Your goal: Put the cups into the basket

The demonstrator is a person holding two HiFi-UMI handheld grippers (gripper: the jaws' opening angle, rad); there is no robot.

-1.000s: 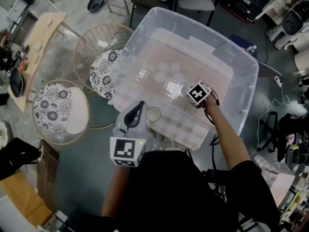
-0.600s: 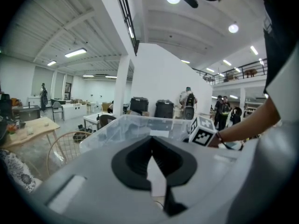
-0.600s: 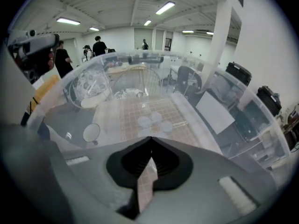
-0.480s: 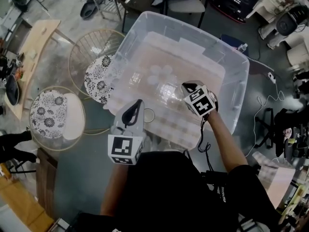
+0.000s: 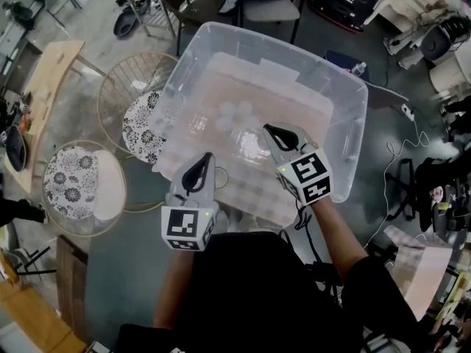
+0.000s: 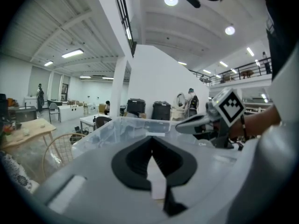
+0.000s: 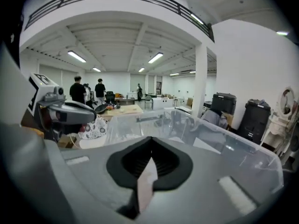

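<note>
Head view: one clear plastic bin [image 5: 347, 123], serving as the basket, is seen on the floor in front of the person. The cups [image 5: 234, 115] are clear and lie in a loose group on the bin's floor, towards its far left part; several pale round shapes are made out, but an exact count cannot be given through the blur and the see-through walls. Two grippers are counted, both held over the bin's near edge. The left gripper [image 5: 207, 160] is clenched, its pads pressed together on nothing. The right gripper [image 5: 269, 131] is likewise clamped shut and empty, as its own view shows.

Against the earlier frame, the right gripper has been lifted out of the bin, where it pointed steeply down among the cups, and is now tilted much flatter above the bin. The left gripper is hardly displaced.

Two round wire chairs with patterned cushions, one [image 5: 143, 120] touching the bin's left wall and the other [image 5: 73, 190] nearer the person, are seen to the left. A wooden table [image 5: 48, 79] lies beyond them. The bin's near wall stands between the grippers and the cups.
</note>
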